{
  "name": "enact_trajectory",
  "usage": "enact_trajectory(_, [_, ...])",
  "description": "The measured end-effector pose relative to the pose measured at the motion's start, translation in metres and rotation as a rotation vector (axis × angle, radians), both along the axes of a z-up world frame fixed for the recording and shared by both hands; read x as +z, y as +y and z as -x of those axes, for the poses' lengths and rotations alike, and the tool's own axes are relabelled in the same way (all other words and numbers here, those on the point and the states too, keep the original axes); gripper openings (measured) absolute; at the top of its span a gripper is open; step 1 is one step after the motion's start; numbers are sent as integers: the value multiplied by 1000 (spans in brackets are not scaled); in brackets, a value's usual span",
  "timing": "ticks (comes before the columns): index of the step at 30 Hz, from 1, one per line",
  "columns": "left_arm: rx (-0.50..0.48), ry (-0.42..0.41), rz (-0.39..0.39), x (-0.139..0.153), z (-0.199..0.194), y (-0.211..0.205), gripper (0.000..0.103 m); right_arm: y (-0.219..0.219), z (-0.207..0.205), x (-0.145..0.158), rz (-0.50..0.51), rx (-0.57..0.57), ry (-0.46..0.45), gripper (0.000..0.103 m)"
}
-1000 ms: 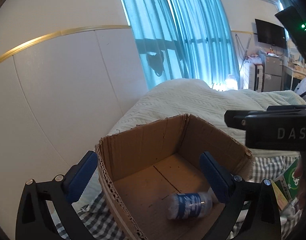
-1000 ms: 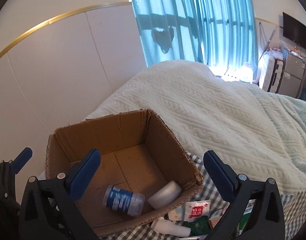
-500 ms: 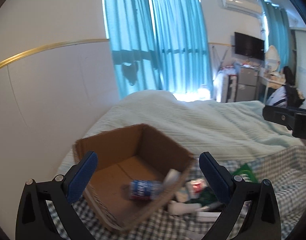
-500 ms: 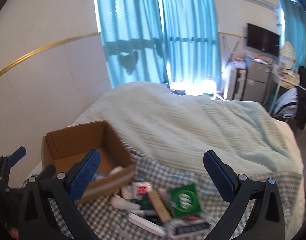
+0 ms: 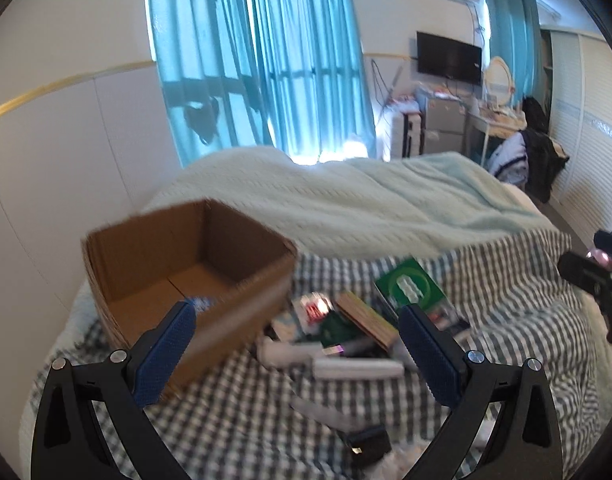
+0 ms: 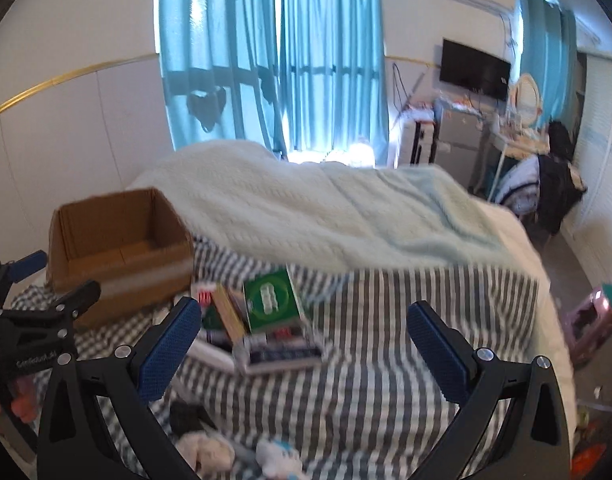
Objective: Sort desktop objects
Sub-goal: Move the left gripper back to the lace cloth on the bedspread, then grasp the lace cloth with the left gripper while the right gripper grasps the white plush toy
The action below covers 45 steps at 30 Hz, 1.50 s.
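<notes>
- The left gripper (image 5: 294,344) is seen with jaws spread wide and nothing between them, low in the left wrist frame; the right gripper (image 6: 302,344) is likewise released and empty.
- A small dark object (image 5: 367,446) lies nearest, at lower centre on the checked cloth (image 5: 505,320); its nature cannot be told through blur.
- A white tube (image 5: 355,369) lies flat just beyond, at centre. It is judged light, smooth and prone to roll; a grasp across its middle is advised.
- A tan flat box (image 5: 365,320) and a green box (image 5: 409,288) rest in the pile right of centre, touching neighbours. Both are judged light, stiff card, best taken across the narrow edges; crushing is possible under hard closure.
- The cardboard carton (image 5: 154,256) stands left of centre, open-topped, beside the pile. A blue-patterned item (image 5: 200,302) is partly visible inside.
- A pale knitted blanket (image 5: 345,208) covers the bed behind, across mid-frame.
</notes>
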<state>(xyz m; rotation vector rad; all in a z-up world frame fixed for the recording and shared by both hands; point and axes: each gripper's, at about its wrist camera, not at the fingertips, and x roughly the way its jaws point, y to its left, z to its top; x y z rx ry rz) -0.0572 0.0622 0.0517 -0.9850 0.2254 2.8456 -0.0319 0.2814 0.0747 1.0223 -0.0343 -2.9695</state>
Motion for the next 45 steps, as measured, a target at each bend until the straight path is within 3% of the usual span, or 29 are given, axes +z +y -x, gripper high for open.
enact_trajectory(7, [-59,-104,7,-61,-26,20,103,11,-41,-60,44,5,-87,103])
enact_trajectory(15, [-120,-217,57,-129,-51,24,103,20,-69,-108,82,12,-155,103])
enact_trajectory(21, [-135,-289,41,-145,-51,23,103,22,-70,-130,85,14,-206,103])
enact_trajectory(29, [-237,-414,104,-186,-57,45,100,-2,-53,-155,20,67,-244,103])
enact_trajectory(32, [-243,-443,85,-192,-56,45,84,-9,-47,-166,8,81,-277,103])
enact_trajectory(34, [-240,-471,65,-195,-54,44,65,-11,-44,-172,11,87,-296,103])
enact_trajectory(36, [-232,-496,53,-199,-52,42,59,-14,-40,-178,13,94,-314,103])
enact_trajectory(37, [-234,-504,46,-200,-52,42,50,-15,-38,-182,8,96,-325,103])
enact_trajectory(40, [-236,-511,32,-200,-52,42,43,-19,-33,-190,5,104,-346,101])
enact_trajectory(45, [-233,-505,14,-197,-53,42,32,-23,-26,-202,28,134,-388,85])
